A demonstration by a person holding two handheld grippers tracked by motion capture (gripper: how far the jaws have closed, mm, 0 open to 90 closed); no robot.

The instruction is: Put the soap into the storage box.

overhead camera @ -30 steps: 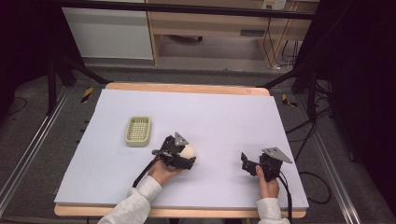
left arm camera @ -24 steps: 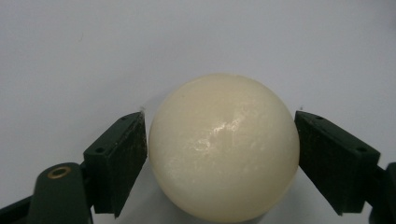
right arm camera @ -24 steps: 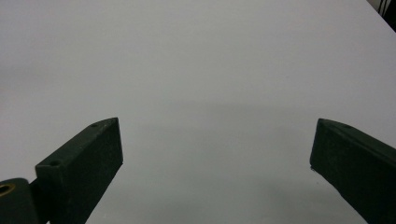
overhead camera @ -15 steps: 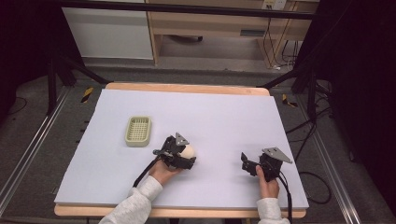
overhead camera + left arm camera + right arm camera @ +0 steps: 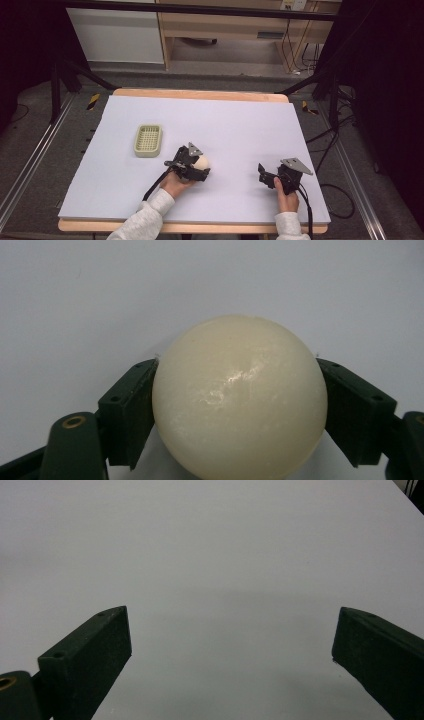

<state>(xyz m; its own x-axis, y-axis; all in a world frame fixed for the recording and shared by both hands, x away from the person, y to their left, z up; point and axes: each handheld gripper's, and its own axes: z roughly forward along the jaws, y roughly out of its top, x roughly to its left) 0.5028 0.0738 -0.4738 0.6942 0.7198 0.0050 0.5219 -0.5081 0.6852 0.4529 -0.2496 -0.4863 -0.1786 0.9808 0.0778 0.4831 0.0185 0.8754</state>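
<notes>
A cream-coloured ball sits between the two black jaws of my left gripper, which is shut on it. From above, that ball shows at the tip of the left gripper near the middle of the white table top. A pale green slotted tray lies to the left of it, a short way off. My right gripper rests near the front right of the table. In its own view the right gripper stands open over bare white surface.
The table's wooden front edge runs just below both forearms. Dark floor, cables and black stand legs surround the table, with a wooden cabinet behind.
</notes>
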